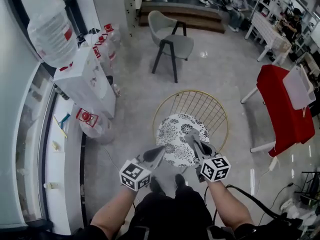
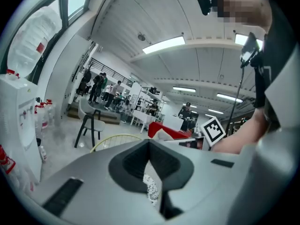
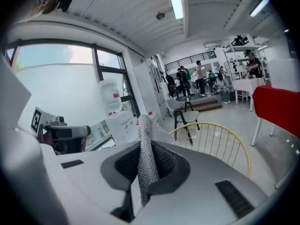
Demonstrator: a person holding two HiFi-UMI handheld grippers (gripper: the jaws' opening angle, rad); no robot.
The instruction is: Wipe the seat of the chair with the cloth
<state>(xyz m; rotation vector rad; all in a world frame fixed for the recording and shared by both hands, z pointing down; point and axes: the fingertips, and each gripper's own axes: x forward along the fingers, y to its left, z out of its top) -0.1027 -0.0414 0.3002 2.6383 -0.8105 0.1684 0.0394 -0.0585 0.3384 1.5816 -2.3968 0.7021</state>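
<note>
- In the lower middle of the head view sits the chair (image 1: 220, 115), a gold wire one with its curved back toward the top of the frame
- its seat (image 1: 176, 132) is a round cushion with a black-and-white flower print, dead centre in the frame
- the right gripper (image 1: 193, 139) pokes in from the lower right with its tip over the near right part of the seat; can't tell from here whether it actually touches
- in the right gripper view the jaws are clamped on the cloth (image 3: 146, 165), a grey knobbly-weave rag that sticks up out of them in a fold, with the gold chair back behind it on the right
- the left gripper (image 1: 160, 150) comes in from the lower left, tip at the near left edge of the seat
- its own view shows the jaws closed together with nothing in them, just a sliver of the flowery cushion showing through the slit
- further up in the head view there's a grey chair (image 1: 172, 36) with dark legs, well apart from the wire one
- upper left has a big water bottle (image 1: 52, 31) on a white dispenser (image 1: 87, 79)
- a red-covered table (image 1: 282, 106) sits at the right edge
</note>
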